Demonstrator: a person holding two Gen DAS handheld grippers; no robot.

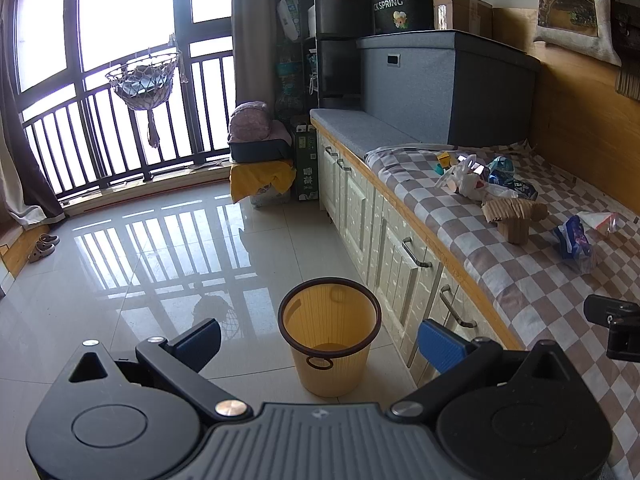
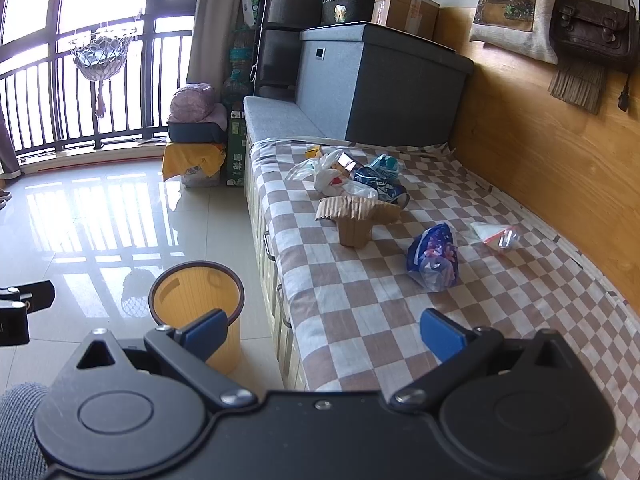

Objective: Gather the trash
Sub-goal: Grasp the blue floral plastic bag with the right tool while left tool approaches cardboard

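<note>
A yellow waste bin [image 1: 329,334] [image 2: 196,304] with a dark rim stands on the tiled floor beside the bench, with no trash visible inside. My left gripper [image 1: 320,340] hangs open just above and in front of the bin, nothing between its fingers. Trash lies on the checked cloth [image 2: 360,312]: a blue wrapper [image 2: 434,256] [image 1: 572,240], a clear zip bag [image 2: 496,236], crumpled cardboard [image 2: 356,216] [image 1: 514,216], and a heap of plastic bags and wrappers [image 2: 352,178] [image 1: 480,180]. My right gripper [image 2: 324,334] is open over the cloth's near edge, short of the blue wrapper.
White drawers with metal handles [image 1: 416,254] run under the bench. A grey storage box [image 2: 380,92] closes the far end, a wooden wall panel [image 2: 540,160] the right side. Glossy floor [image 1: 140,248] stretches to the balcony railing. The right gripper's edge [image 1: 616,328] shows at the left wrist view's right.
</note>
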